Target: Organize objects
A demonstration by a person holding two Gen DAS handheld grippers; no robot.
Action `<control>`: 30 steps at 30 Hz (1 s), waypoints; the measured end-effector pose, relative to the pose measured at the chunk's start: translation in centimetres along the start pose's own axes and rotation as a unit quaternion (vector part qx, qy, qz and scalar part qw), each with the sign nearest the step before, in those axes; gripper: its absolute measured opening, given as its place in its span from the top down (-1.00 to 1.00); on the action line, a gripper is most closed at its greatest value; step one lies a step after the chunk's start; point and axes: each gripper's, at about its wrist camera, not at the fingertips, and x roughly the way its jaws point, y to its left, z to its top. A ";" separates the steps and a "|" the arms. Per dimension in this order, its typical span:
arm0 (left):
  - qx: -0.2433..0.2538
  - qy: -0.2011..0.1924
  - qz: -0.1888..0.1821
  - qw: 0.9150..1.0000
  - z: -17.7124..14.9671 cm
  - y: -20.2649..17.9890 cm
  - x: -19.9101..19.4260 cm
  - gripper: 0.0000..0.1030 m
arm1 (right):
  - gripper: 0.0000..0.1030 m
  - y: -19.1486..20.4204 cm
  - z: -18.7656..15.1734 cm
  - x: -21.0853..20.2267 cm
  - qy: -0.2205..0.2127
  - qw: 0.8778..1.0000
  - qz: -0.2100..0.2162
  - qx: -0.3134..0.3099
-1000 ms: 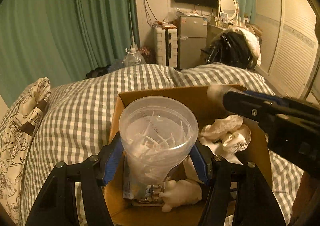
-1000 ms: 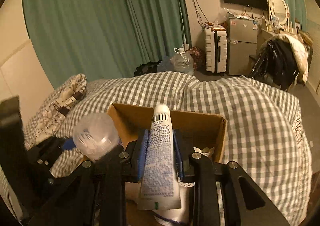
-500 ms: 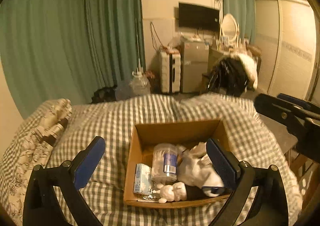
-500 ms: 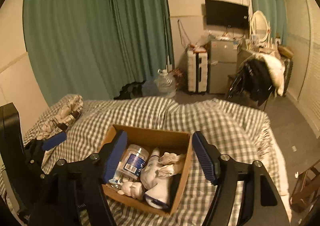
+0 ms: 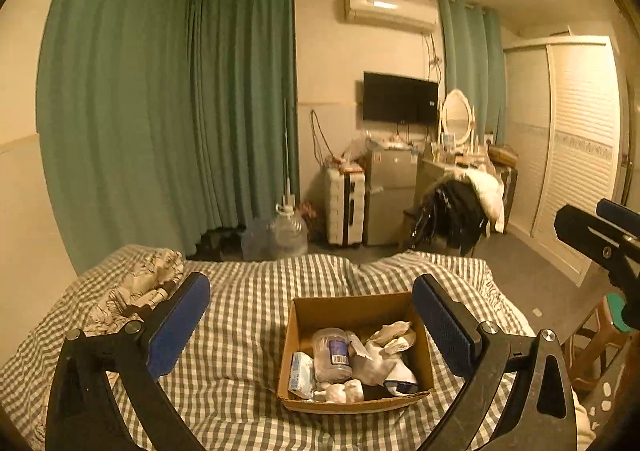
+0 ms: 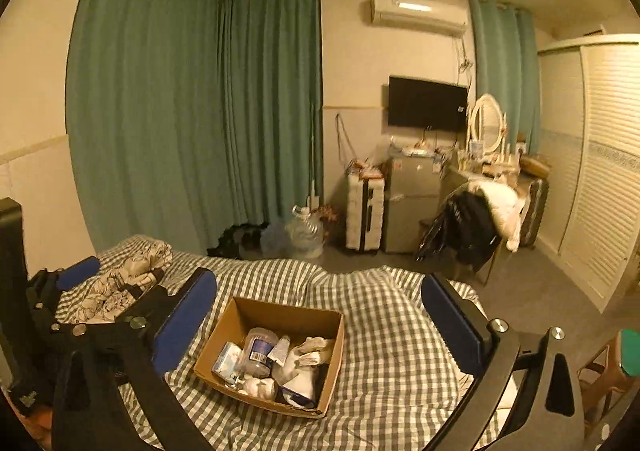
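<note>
Both grippers are held up high above the bed (image 5: 240, 331), nothing gripped in either one. The left gripper (image 5: 310, 325) is spread wide, blue pads (image 5: 178, 325) far apart, and the box (image 5: 356, 307) is seen right between them, well below and ahead. Same deal with the right gripper (image 6: 320, 321): jaws released wide, empty, and the box (image 6: 280, 319) is seen low between its fingers, a bit toward the left one.

The box is sat on the checked cover, open on top. Inside, a clear jar (image 5: 332, 351) with a blue label is laid on its side, a small blue-white pack (image 5: 302, 371) is tucked just to the left of it, and a tube (image 6: 280, 349) is wedged beside the jar toward the right. Crumpled white cloth (image 5: 392, 335) is piled on the right-hand side, and some white lumpy thing (image 5: 340, 391) is dropped at the near edge – what it is can't be told.

A patterned pillow (image 5: 136, 291) is seen off to the left of the left gripper. The right gripper's tip is caught at the far right edge of the left view.
</note>
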 end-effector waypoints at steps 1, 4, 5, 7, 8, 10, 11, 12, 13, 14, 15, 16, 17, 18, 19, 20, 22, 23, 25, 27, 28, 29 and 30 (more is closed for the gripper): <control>0.000 -0.005 0.001 1.000 -0.2 0.1 -0.4 -1.00 | -0.99 0.0 -0.3 -0.6 -0.007 1.000 -0.005 -0.001; -0.003 -0.016 0.012 1.000 -1.4 0.4 -1.1 -1.00 | -0.99 -0.2 -1.9 -1.7 -0.017 1.000 -0.017 0.000; -0.006 -0.017 0.015 1.000 -2.3 0.5 -1.3 -1.00 | -0.99 -0.5 -2.6 -2.1 -0.018 1.000 -0.019 0.003; -0.014 -0.017 0.021 1.000 -4.1 0.8 -1.3 -1.00 | -0.99 -0.9 -4.6 -1.9 -0.017 1.000 -0.018 0.010; -0.020 -0.014 0.029 0.999 -5.4 1.0 -1.1 -1.00 | -0.99 -1.0 -6.0 -1.7 -0.015 1.000 -0.016 0.011; -0.029 -0.010 0.039 0.999 -7.8 0.9 -1.0 -1.00 | -0.99 -0.9 -9.0 -1.2 -0.024 0.999 -0.026 0.007; -0.029 0.000 0.039 0.999 -9.5 0.9 -0.5 -1.00 | -0.99 -0.8 -10.8 -0.6 -0.027 0.999 -0.033 0.006; -0.026 0.010 0.038 0.999 -10.5 0.9 -0.1 -1.00 | -0.99 -0.8 -12.6 0.2 -0.018 0.999 -0.038 0.008; -0.023 0.019 0.037 0.999 -11.4 0.9 0.4 -1.00 | -0.99 -1.0 -13.6 1.2 0.002 0.999 -0.037 0.012; -0.022 0.031 0.042 0.998 -12.2 0.9 1.2 -1.00 | -0.99 -1.2 -14.5 2.5 0.031 0.999 -0.025 0.020; -0.024 0.040 0.047 0.998 -12.6 1.1 1.6 -1.00 | -0.99 -1.5 -15.0 3.3 0.048 0.998 -0.017 0.031; -0.030 0.049 0.049 0.997 -12.7 1.3 2.1 -1.00 | -0.99 -1.9 -15.4 4.1 0.058 0.997 -0.016 0.049; -0.038 0.050 0.046 0.997 -12.8 1.6 2.2 -1.00 | -0.99 -2.1 -15.5 4.3 0.059 0.997 -0.015 0.057; -0.044 0.049 0.043 0.997 -12.8 1.8 2.3 -1.00 | -0.99 -2.1 -15.5 4.5 0.061 0.996 -0.011 0.058; -0.050 0.047 0.041 0.997 -12.7 2.1 2.0 -1.00 | -0.99 -2.0 -15.6 4.8 0.065 0.997 -0.009 0.051; -0.055 0.046 0.041 0.997 -12.7 2.2 1.9 -1.00 | -0.99 -1.8 -15.7 4.9 0.067 0.997 -0.011 0.043; -0.054 0.047 0.041 0.997 -13.0 2.4 1.8 -1.00 | -0.99 -1.6 -15.9 5.0 0.071 0.997 -0.013 0.032; -0.050 0.049 0.042 0.997 -13.1 2.3 1.9 -1.00 | -0.99 -1.4 -16.2 4.9 0.072 0.997 -0.013 0.031; -0.040 0.051 0.046 0.997 -13.1 2.0 1.8 -1.00 | -0.99 -1.0 -16.2 4.9 0.074 0.997 -0.012 0.029; -0.036 0.052 0.045 0.997 -13.0 1.9 1.8 -1.00 | -0.99 -0.9 -16.0 5.0 0.074 0.997 -0.016 0.022; -0.037 0.053 0.044 0.997 -12.9 1.8 1.8 -1.00 | -0.99 -0.7 -16.0 5.1 0.073 0.997 -0.019 0.019; -0.038 0.056 0.043 0.997 -12.9 1.8 1.8 -1.00 | -0.99 -0.6 -15.9 4.9 0.072 0.997 -0.021 0.016; -0.040 0.056 0.042 0.997 -12.9 1.8 1.8 -1.00 | -0.99 -0.4 -15.8 4.8 0.071 0.997 -0.023 0.012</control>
